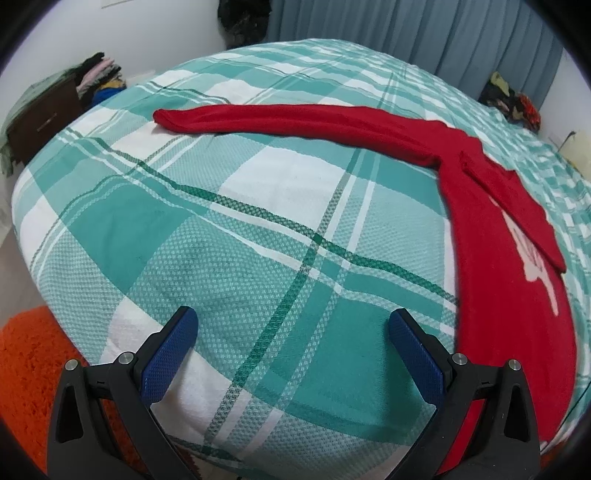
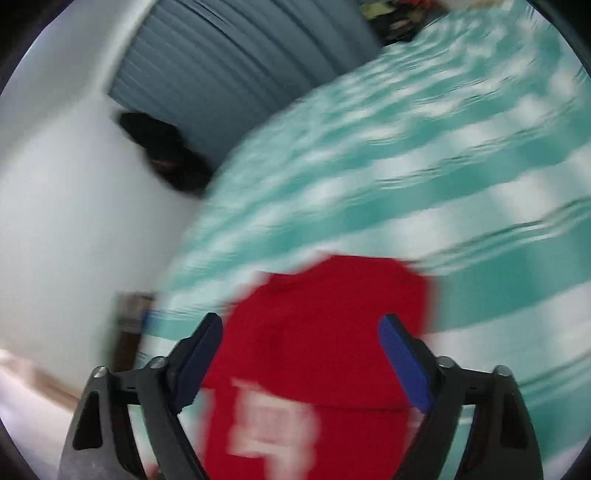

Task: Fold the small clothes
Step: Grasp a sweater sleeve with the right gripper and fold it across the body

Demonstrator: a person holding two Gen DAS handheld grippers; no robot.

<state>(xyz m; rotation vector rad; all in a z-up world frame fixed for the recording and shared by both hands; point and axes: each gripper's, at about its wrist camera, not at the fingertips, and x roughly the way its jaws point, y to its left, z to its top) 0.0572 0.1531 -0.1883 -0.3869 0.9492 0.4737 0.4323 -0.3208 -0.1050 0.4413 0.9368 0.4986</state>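
A red long-sleeved top (image 1: pixel 498 236) with white print lies on the green and white checked bedspread (image 1: pixel 258 240). One sleeve (image 1: pixel 295 118) stretches out to the left across the bed. My left gripper (image 1: pixel 291 325) is open and empty above the bedspread, left of the top's body. In the blurred right wrist view the red top (image 2: pixel 325 332) with its white print lies below my right gripper (image 2: pixel 299 328), which is open and holds nothing.
An orange rug (image 1: pixel 29 365) lies on the floor at the lower left. A dark cabinet (image 1: pixel 40 122) with stacked clothes (image 1: pixel 99 74) stands at the bed's far left. More clothes (image 1: pixel 513 99) sit at the far right. Blue curtains (image 1: pixel 424 33) hang behind.
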